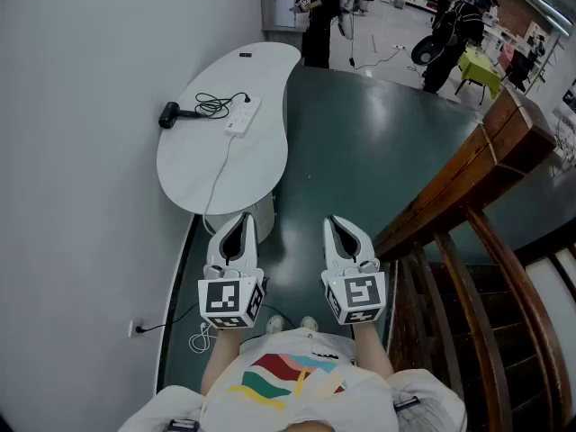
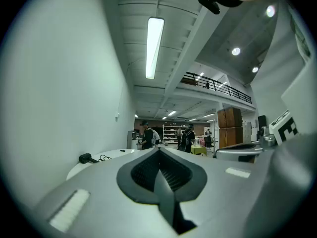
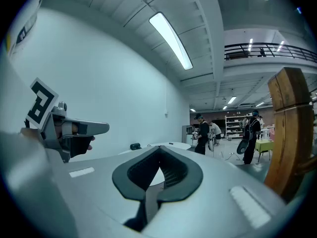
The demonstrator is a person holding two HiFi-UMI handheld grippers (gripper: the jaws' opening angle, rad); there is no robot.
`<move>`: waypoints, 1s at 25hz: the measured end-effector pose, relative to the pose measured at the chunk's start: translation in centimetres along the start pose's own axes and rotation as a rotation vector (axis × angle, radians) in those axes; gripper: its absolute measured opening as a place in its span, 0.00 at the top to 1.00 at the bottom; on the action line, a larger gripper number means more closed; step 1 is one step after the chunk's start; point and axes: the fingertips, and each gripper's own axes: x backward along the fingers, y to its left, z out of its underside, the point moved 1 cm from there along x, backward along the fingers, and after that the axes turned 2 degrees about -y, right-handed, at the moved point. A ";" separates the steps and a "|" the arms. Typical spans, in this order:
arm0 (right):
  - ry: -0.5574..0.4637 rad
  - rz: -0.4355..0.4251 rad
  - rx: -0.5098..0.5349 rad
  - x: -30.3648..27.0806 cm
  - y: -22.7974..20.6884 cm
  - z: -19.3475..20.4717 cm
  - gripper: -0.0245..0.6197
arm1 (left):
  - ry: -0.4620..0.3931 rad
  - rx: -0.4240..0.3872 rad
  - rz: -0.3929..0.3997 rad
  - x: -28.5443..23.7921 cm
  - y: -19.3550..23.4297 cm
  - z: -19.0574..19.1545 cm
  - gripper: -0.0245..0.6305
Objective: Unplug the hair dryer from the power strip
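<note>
A black hair dryer point(image 1: 168, 114) lies at the left edge of a white rounded table point(image 1: 256, 165), against the wall. Its black cord point(image 1: 216, 104) coils and runs to a white power strip point(image 1: 243, 115) on the tabletop, where it is plugged in. My left gripper point(image 1: 236, 224) and right gripper point(image 1: 339, 230) are held side by side close to my body, well short of the table, both shut and empty. In the left gripper view the hair dryer point(image 2: 86, 158) shows far off beyond the shut left gripper point(image 2: 159, 150). The right gripper point(image 3: 159, 151) points level at the table.
A white cable point(image 1: 216, 174) runs from the power strip off the table's near edge toward a wall socket point(image 1: 137, 329). A wooden stair railing point(image 1: 450, 187) stands at my right. The white wall is on the left. People point(image 1: 315, 16) stand far behind the table.
</note>
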 end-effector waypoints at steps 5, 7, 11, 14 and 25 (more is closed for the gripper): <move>0.010 -0.008 0.003 0.5 -0.7 0.2 0.94 | 0.005 -0.002 0.003 -0.2 -1.0 0.1 0.96; 0.013 -0.008 0.008 0.8 -1.2 0.2 0.94 | 0.004 -0.004 0.011 -0.4 -1.7 0.1 0.96; 0.026 -0.003 0.012 1.5 -2.7 0.5 0.94 | 0.005 -0.001 0.028 -1.0 -3.6 0.4 0.96; 0.022 -0.026 0.008 2.1 -3.9 0.8 0.94 | 0.003 -0.001 0.030 -1.6 -5.1 0.7 0.96; -0.037 -0.143 0.047 0.1 -6.4 0.4 0.94 | -0.039 0.001 -0.005 -5.8 -5.3 0.7 0.96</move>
